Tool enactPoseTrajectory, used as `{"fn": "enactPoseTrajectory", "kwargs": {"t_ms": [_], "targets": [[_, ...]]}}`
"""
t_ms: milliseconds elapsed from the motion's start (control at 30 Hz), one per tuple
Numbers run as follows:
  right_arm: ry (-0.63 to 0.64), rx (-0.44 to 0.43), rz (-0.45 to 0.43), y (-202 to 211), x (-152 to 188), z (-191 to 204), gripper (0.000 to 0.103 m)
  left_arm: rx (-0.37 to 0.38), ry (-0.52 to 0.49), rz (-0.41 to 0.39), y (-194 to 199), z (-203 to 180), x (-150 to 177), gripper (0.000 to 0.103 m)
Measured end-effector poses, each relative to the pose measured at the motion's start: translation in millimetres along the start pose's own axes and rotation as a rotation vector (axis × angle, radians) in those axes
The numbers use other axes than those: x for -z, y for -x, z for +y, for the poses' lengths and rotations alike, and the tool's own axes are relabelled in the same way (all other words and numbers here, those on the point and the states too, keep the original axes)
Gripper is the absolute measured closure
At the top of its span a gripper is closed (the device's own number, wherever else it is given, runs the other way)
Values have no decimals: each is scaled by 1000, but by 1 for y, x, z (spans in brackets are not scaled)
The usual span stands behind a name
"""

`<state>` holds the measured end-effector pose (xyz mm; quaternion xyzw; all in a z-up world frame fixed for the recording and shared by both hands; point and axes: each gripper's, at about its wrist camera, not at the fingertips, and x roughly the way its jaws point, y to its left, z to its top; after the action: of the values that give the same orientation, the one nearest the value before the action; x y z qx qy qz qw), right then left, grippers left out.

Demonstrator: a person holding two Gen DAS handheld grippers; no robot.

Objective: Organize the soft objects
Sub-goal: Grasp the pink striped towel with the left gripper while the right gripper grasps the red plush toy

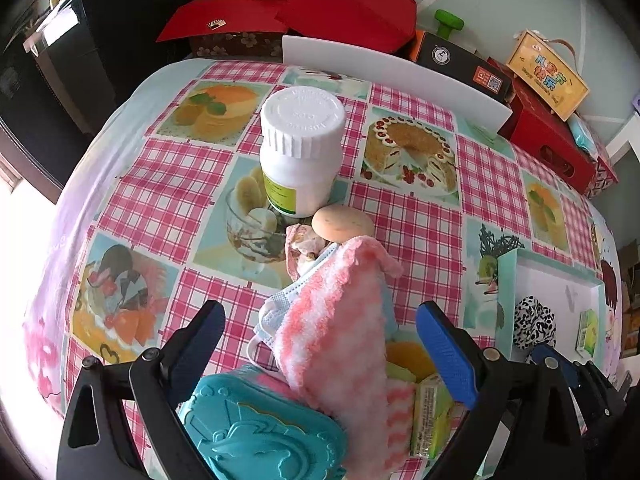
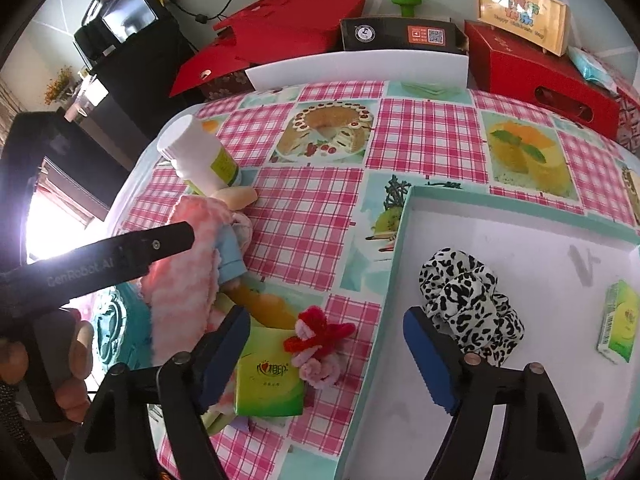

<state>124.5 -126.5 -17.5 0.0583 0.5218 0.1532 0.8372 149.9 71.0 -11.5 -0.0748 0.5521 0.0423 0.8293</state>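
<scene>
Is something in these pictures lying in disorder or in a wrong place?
Yes. The pink towel lies crumpled over a blue face mask in a heap beside the white bottle. Only the spotted scrunchie and one tissue pack are inside the tray.

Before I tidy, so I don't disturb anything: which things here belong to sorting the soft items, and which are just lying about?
Job:
pink towel
face mask
scrunchie
pipe-cleaner flower
tissue pack
tray

Lying about:
white bottle
egg
red boxes
</scene>
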Motion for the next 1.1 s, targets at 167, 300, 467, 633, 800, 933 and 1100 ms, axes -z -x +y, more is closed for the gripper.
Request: {"fn": "enactPoseTrajectory", "kwargs": {"t_ms": [167, 300, 467, 633, 800, 933, 1100], "targets": [[-5, -24, 7, -1, 1, -1, 24, 1, -4, 8, -2, 0, 0, 7], [6, -38, 21, -5, 2, 2, 31, 7, -3, 6, -2, 0, 0, 7], [14, -45, 40, -11, 4, 3, 42, 5, -3, 8, -3, 0, 0, 7], [10, -39, 65, -17, 5, 0, 47, 6, -10, 10, -3, -2, -1, 7], [19, -39, 99, -26, 7, 1, 50, 4, -11, 18, -5, -2, -1, 7], [38, -25, 109, -31, 9, 3, 56, 5, -13, 28, -7, -2, -1, 7], [43, -24, 109, -34, 8, 4, 65, -1, -16, 39, -11, -3, -2, 7]]}}
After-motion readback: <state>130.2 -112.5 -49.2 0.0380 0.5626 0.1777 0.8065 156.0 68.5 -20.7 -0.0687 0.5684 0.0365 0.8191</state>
